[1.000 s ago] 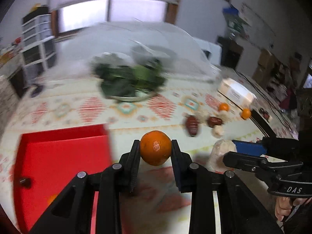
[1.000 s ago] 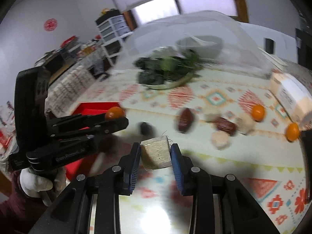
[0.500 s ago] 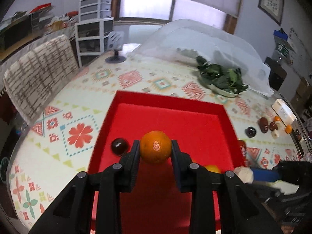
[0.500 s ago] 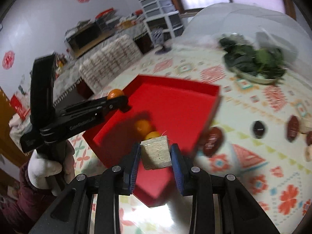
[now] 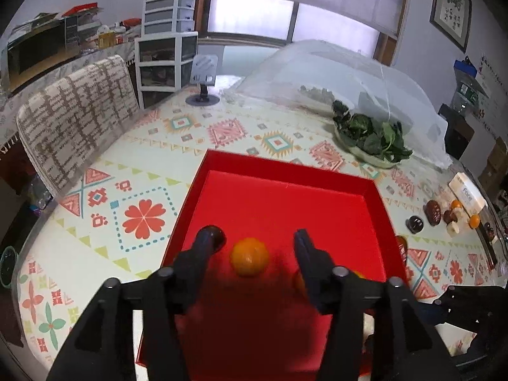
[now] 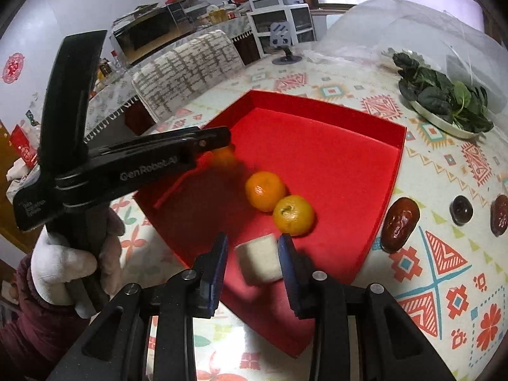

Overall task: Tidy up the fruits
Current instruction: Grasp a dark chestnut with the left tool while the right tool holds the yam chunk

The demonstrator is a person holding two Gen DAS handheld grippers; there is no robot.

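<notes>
The left gripper (image 5: 254, 247) has its jaws spread and opening, and the orange (image 5: 249, 256) between them is free of both pads, blurred, apparently dropping onto the floor of the red tray (image 5: 285, 197). A dark round fruit (image 5: 217, 236) sits just at the tip of the jaw at 9 o'clock from the orange, inside the tray near its left wall.

The right gripper (image 6: 252, 255) hovers over the tray's near corner with a pale beige block (image 6: 258, 263) between its blue pads. The block is blurred and the gaps beside it are hard to read, so it may be pinched or just slipping loose; I read it as held. At 12 o'clock from this gripper lie two oranges (image 6: 265, 190) touching each other on the tray floor, the nearer one (image 6: 293, 214) just beyond the block.

So the tray holds at least two oranges and the dark fruit, with a third orange arriving and the block next.

Left on the desk (image 6: 444, 165), at 3 o'clock from the tray in the right wrist view: a brown date (image 6: 399, 223) just beside the tray wall, a dark plum-like fruit (image 6: 462, 209) and another date (image 6: 501, 214) at the picture's edge. The left wrist view shows small oranges (image 5: 474, 220) and mushroom-like pieces (image 5: 452, 217) farther out. By my judgement the sorting is roughly midway.
</notes>
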